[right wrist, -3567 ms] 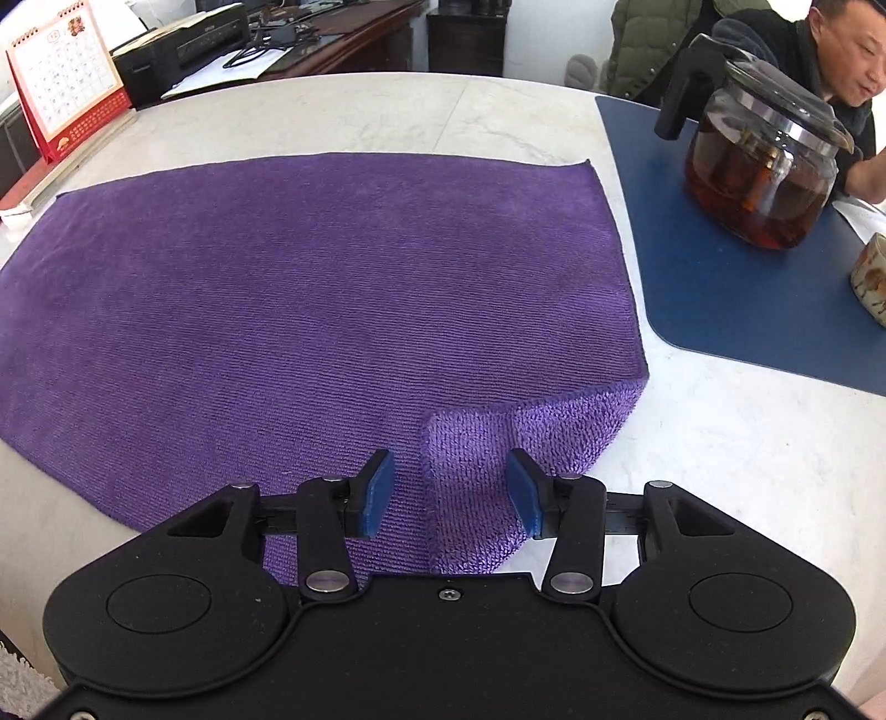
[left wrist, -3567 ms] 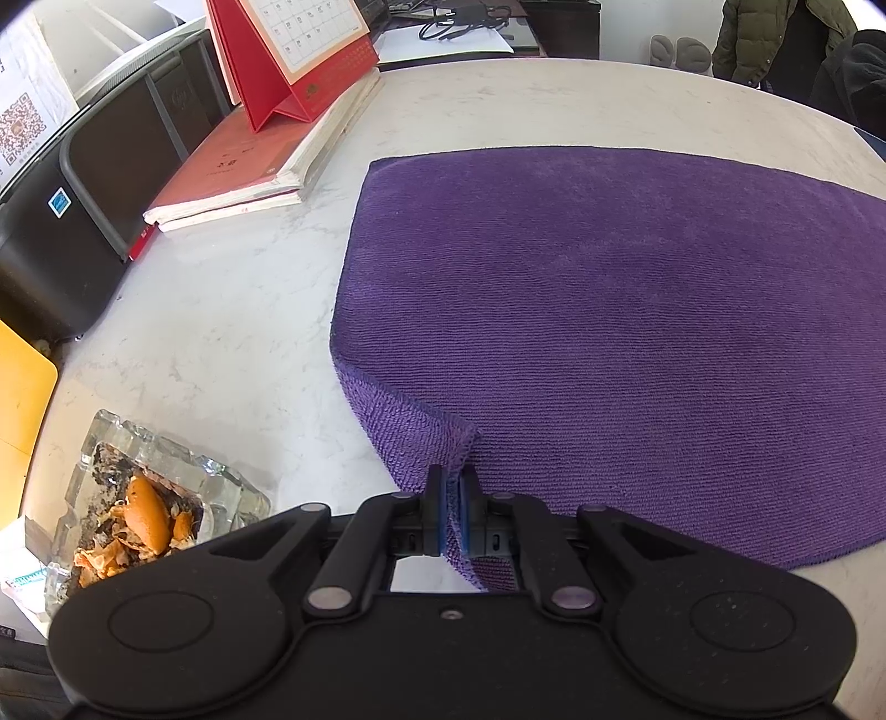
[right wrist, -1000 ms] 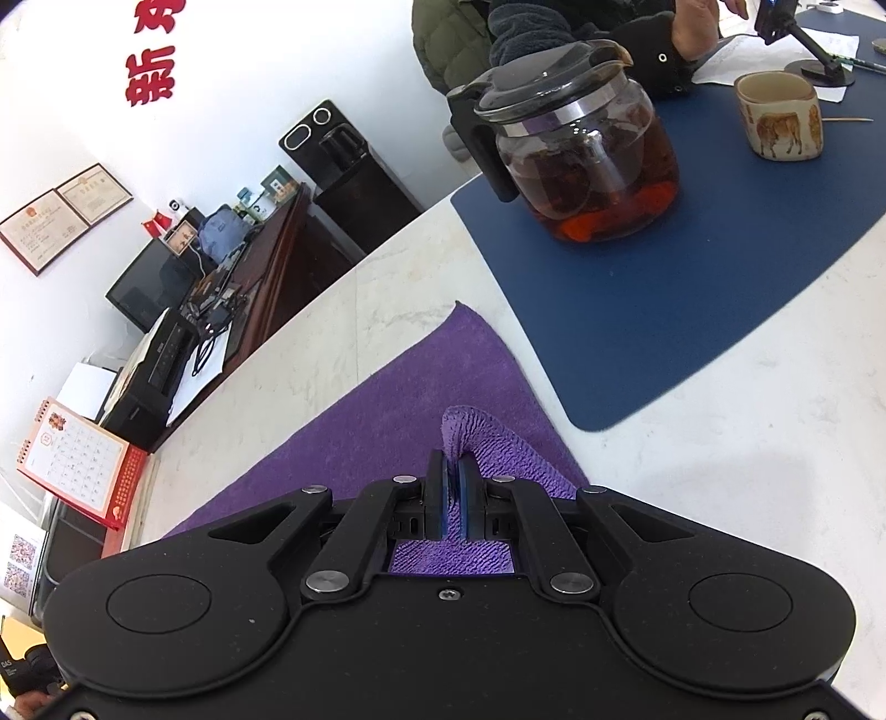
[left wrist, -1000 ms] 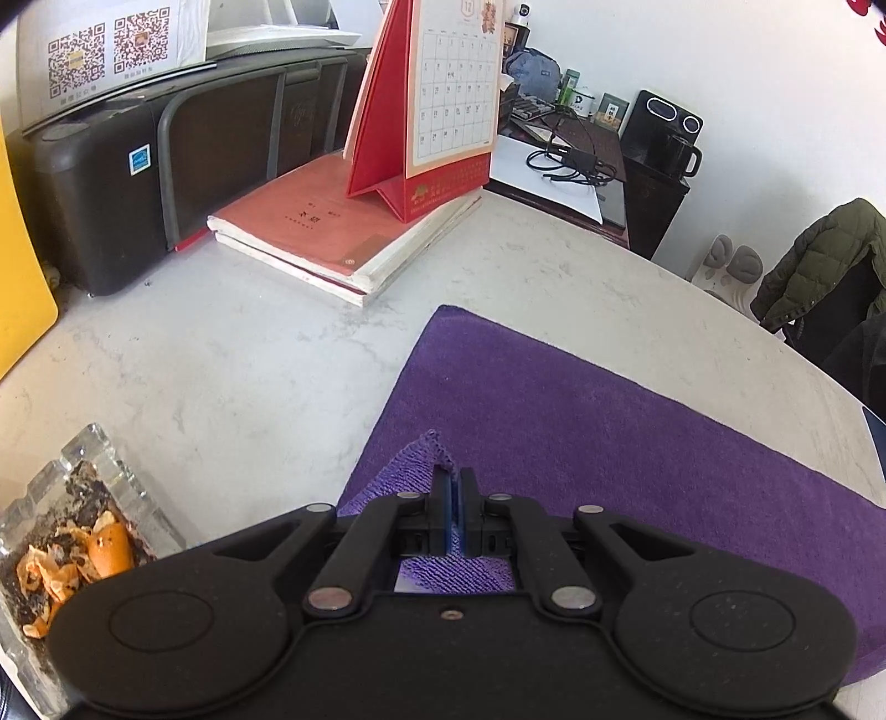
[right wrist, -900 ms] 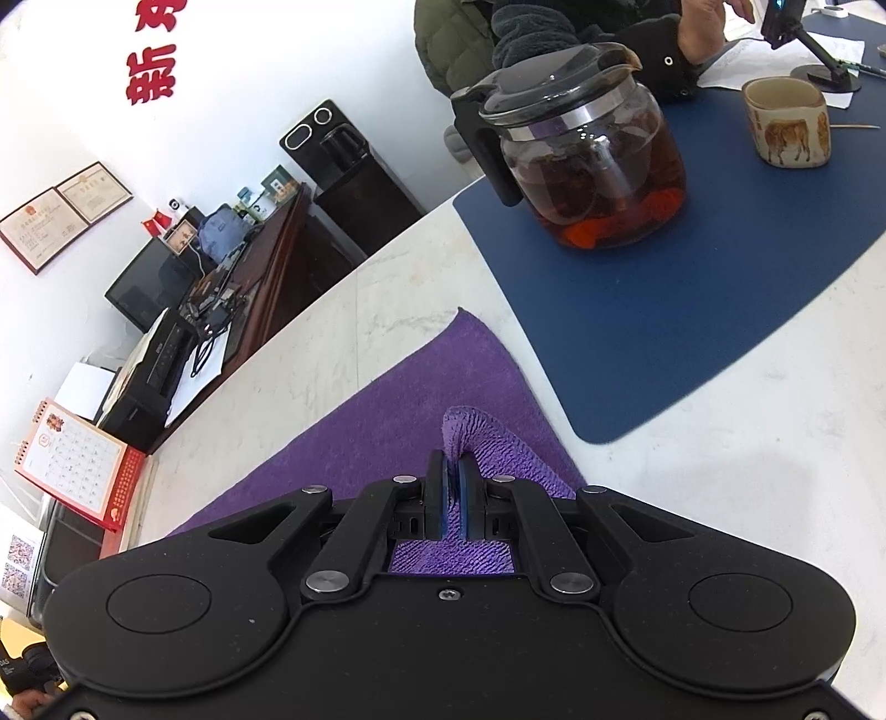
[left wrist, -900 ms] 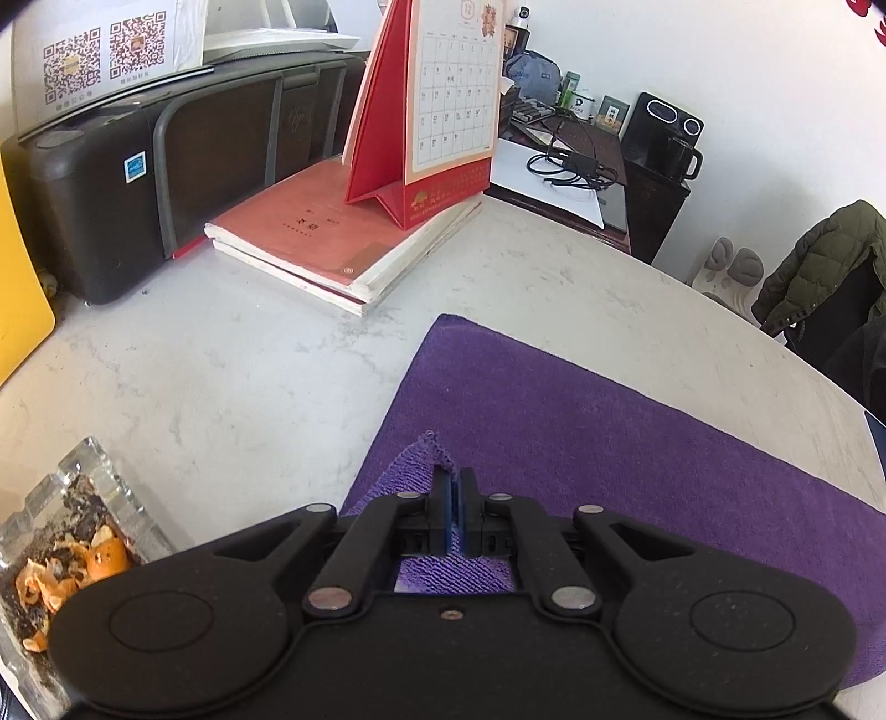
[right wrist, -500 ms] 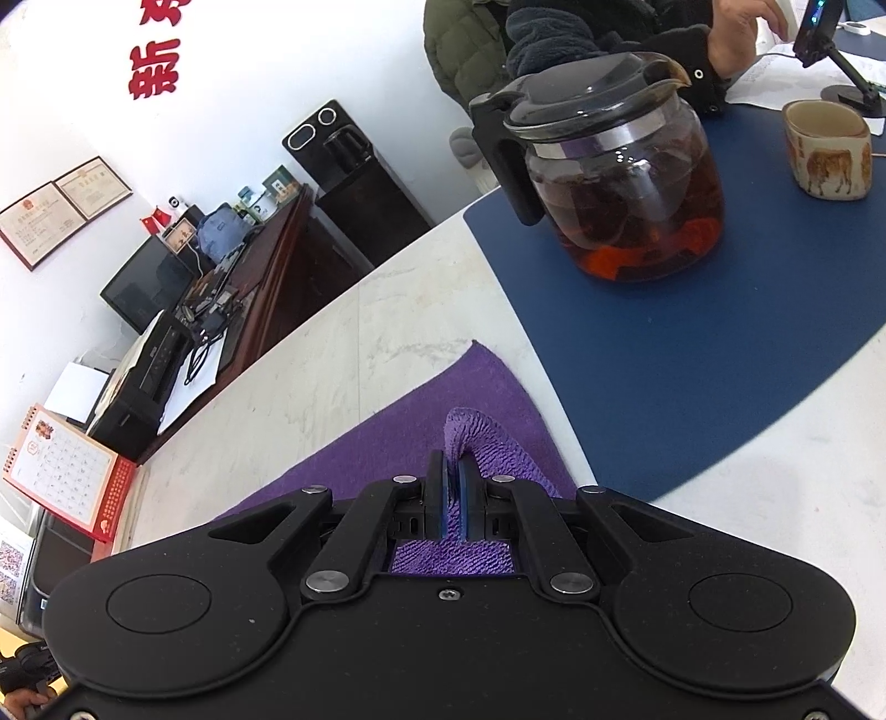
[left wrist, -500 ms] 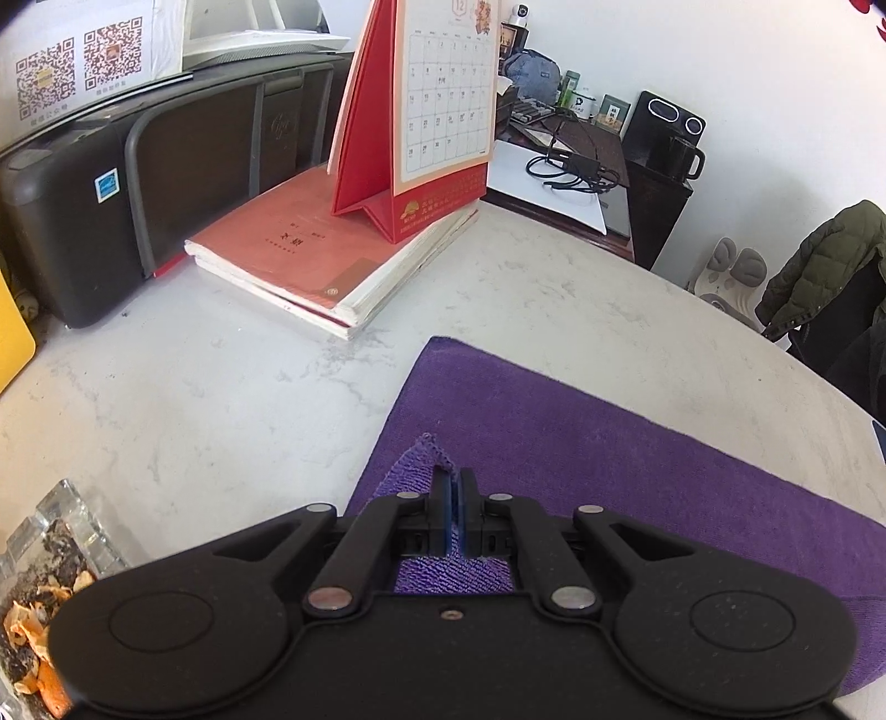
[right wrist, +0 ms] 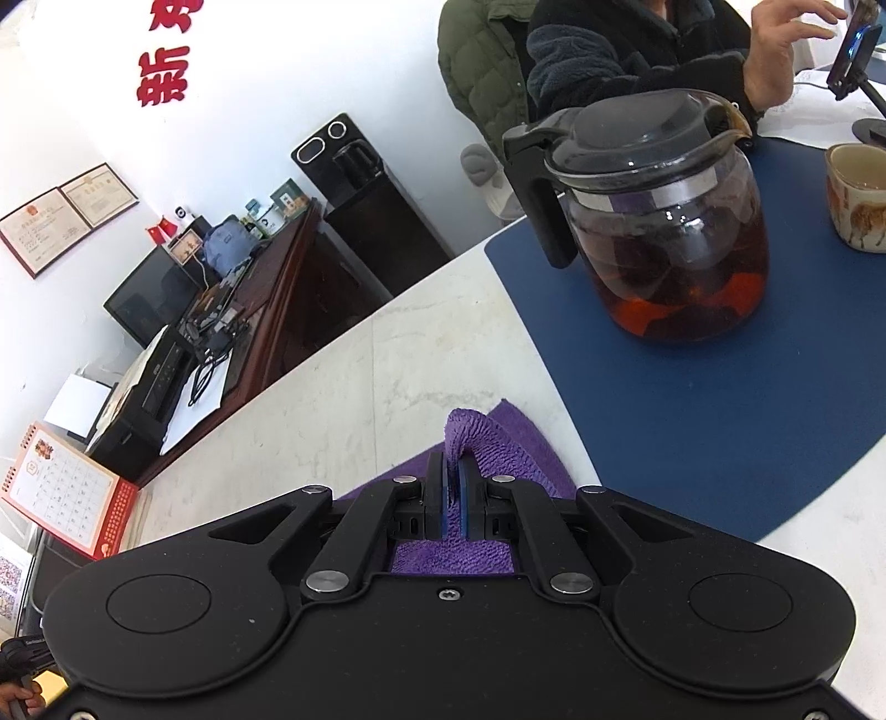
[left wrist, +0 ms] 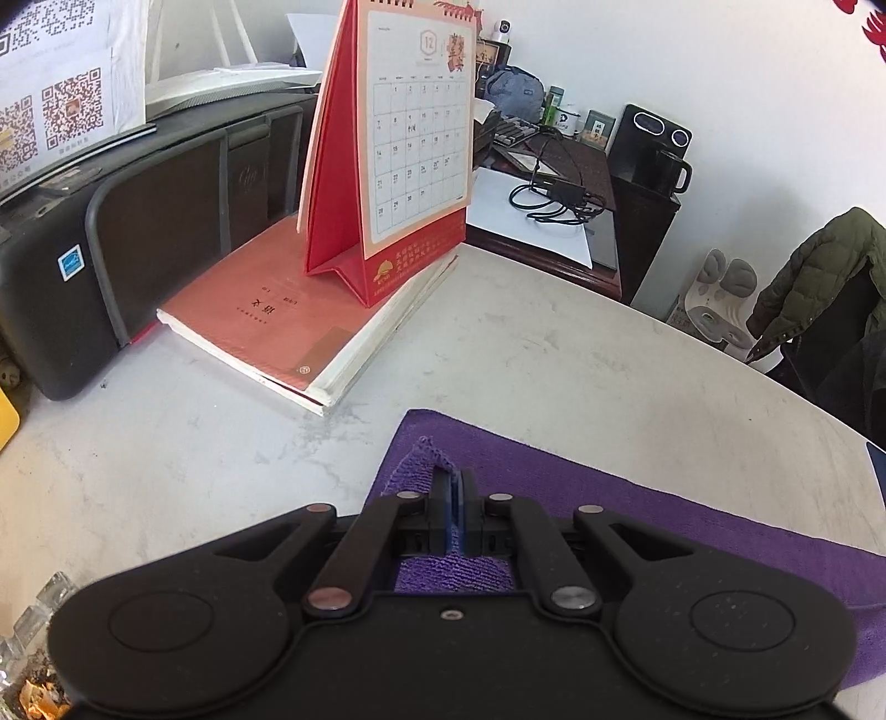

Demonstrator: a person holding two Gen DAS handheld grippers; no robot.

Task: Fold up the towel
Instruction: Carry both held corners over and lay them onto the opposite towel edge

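- A pale marble-patterned tabletop carries everything; a dark blue mat covers its right part.
- A purple towel lies on the tabletop, its far edge near the tabletop's far rim. Two of its corners are lifted off the surface.
- A black printer stands at the tabletop's left edge. A small blue sticker sits on its front and sheets printed with QR codes rest on top; the print beside them is too small to read.
- A red-covered book lies in front of the printer, with a few characters on the cover that cannot be made out.
- A red desk calendar stands on the book, showing a page headed "12" above a grid of dates.
- A glass teapot with a black lid and handle, holding dark reddish tea, stands on the blue mat, close ahead of the right hand-held gripper.
- A ceramic cup with an animal picture stands at the mat's right edge.
- A seated person's hand is raised beyond the teapot.
- The left hand-held gripper is pressed together, pinching the towel's left corner.
- The right hand-held gripper is likewise pressed together, pinching the right corner, which curls up over its fingers.
- Red Chinese characters mark the white wall; part is cut off.
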